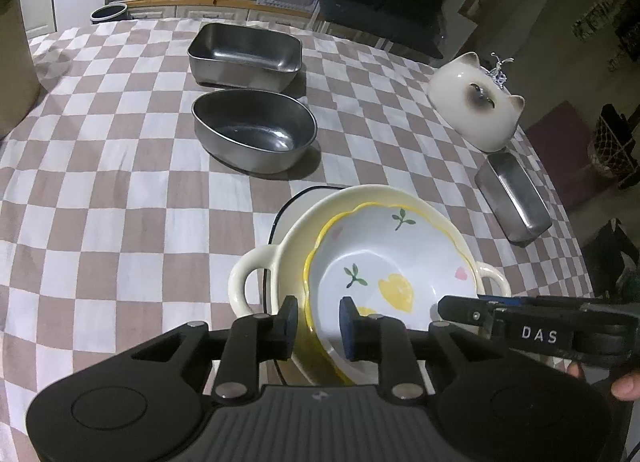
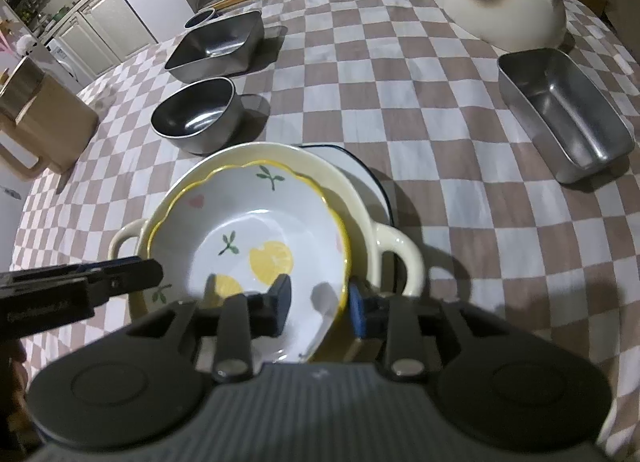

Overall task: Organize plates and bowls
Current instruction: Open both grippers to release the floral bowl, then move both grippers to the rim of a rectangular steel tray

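Left gripper [image 1: 318, 328] straddles the near rim of the lemon-print bowl [image 1: 394, 262], one pad outside the wall and one inside, with a visible gap on both sides: spread, not yet biting. Right gripper [image 2: 320, 308] stands likewise across the same bowl's rim at its own side, jaws apart with the scalloped edge between them. The bowl sits tilted inside the cream two-handled dish [image 1: 256, 270], which rests on a dark-rimmed white plate [image 1: 298, 202] on the checked tablecloth [image 1: 120, 202]. Risks, as judged: glazed ceramic offers a slippery hold, so a shallow pinch on a thin rim may slip; uneven closing could tip the bowl further or drag the dish across the plate. The oval steel bowl [image 1: 254, 130] and square steel pan [image 1: 244, 52] stand well apart.
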`<state>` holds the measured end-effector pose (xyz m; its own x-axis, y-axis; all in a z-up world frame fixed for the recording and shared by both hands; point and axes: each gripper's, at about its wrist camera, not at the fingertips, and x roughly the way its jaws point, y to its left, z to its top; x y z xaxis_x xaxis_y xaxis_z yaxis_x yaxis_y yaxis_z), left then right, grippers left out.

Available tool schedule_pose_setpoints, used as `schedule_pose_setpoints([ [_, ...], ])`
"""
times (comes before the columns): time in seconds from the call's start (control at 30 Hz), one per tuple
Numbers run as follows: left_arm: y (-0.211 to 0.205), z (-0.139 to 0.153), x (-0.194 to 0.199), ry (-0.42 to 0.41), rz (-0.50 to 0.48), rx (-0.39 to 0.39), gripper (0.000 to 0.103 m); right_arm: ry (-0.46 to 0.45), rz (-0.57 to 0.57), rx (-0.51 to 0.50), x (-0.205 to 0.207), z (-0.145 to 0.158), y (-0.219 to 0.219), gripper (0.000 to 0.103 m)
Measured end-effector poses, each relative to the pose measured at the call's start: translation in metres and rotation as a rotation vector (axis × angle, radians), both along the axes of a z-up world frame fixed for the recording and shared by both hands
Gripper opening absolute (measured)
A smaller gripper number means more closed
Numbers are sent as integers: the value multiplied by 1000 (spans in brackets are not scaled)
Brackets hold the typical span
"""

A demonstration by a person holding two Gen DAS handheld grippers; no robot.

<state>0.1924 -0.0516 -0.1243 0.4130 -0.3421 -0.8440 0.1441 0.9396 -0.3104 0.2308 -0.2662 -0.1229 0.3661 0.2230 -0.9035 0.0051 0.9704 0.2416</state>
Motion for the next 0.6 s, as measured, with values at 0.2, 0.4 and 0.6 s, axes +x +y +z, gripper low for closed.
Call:
schedule_pose_setpoints([
  [0.2, 4, 6, -6, -13, 3, 3, 34, -79, 1, 13, -11, 15, -3, 63],
  [0.4, 5, 14, -10, -41, -4, -10, 53, -96, 7, 1, -15, 20, -6, 68],
  [0.6, 8, 32, -12, -125, 0, -13, 85, -158, -4, -10, -18, 29, -3, 89],
])
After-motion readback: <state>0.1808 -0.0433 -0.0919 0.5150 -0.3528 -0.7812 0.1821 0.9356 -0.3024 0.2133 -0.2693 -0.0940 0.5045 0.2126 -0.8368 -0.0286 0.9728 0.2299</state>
